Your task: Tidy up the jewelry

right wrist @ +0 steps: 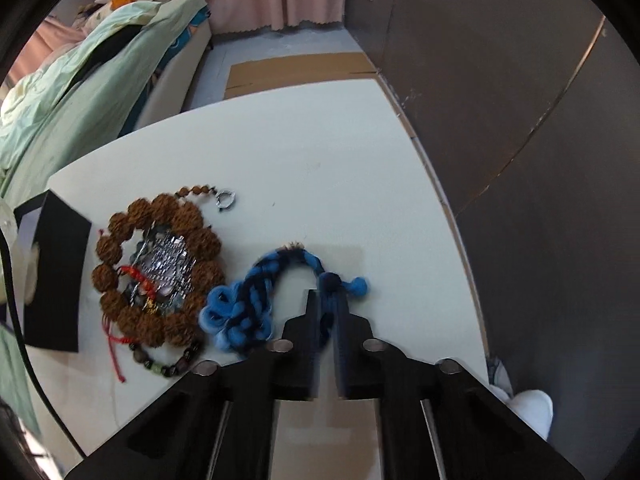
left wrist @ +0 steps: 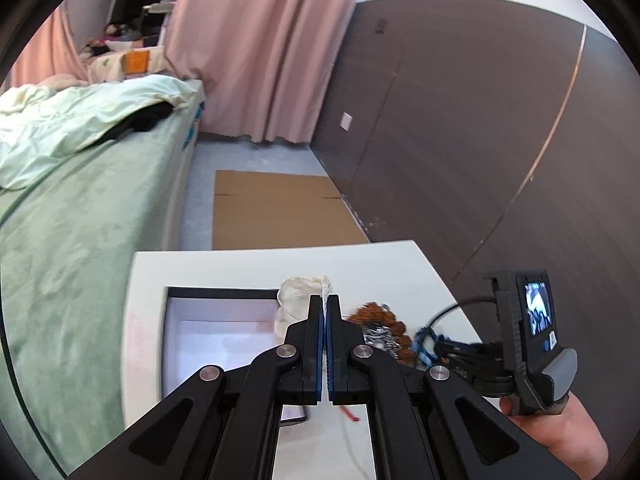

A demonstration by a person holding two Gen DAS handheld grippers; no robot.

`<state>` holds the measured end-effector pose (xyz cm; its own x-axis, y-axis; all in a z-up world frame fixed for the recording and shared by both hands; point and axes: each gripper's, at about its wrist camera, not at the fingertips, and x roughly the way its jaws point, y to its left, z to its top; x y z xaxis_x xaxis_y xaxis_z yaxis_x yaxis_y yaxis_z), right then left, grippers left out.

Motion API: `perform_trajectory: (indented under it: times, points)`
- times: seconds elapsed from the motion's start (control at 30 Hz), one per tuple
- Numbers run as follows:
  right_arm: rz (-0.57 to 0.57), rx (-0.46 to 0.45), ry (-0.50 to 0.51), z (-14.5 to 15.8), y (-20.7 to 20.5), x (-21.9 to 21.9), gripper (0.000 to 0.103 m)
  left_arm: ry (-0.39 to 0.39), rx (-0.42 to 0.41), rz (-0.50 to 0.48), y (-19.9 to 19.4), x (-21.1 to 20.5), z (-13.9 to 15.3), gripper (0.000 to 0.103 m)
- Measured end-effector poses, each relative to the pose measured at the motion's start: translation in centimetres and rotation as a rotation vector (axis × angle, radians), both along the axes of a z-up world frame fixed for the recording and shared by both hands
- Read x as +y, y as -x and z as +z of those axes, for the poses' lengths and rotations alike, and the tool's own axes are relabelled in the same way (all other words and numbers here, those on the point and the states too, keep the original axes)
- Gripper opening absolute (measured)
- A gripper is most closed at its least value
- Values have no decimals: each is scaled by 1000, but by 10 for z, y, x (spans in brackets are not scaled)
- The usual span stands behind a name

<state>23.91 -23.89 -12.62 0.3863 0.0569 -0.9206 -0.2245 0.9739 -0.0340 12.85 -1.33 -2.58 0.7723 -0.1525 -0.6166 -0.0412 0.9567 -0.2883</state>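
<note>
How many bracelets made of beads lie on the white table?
2. The large brown rough-bead bracelet encircles a silver jewelry pile; the small dark-bead bracelet lies at its near edge. More may hide in the pile.

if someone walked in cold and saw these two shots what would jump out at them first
Probably the ring of big brown beads on the white table, with silver chain heaped in its middle, and beside it the blue braided cord that the right tool is closed on. In the left view, the left tool pinches a thin clear plastic bag above the open white box.
</note>
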Motion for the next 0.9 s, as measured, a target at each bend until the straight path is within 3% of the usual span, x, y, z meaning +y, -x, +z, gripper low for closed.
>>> perform_trajectory:
  times: [0.07,0.37,0.63,0.7,0.77,0.83,0.9]
  points:
    - [-3,7,-30,1,3,-5,6,1,-8,16,4,8,3,0]
    - [-65,-30,-393,38,26,-31,6,27,-23,78,15,38,11,0]
    - [-2,-127,-600,76,44,-1,6,100,28,83,13,50,5,3]
    - [28,-158,-651,85,51,9,6,139,64,64,9,54,1,17]
    - [54,-178,-694,93,52,21,6,151,66,84,12,58,1,62]
    - [80,-195,-733,99,54,31,6,153,22,121,21,65,6,82]
    - [109,-207,-774,102,58,43,6,152,-8,137,27,70,12,85]
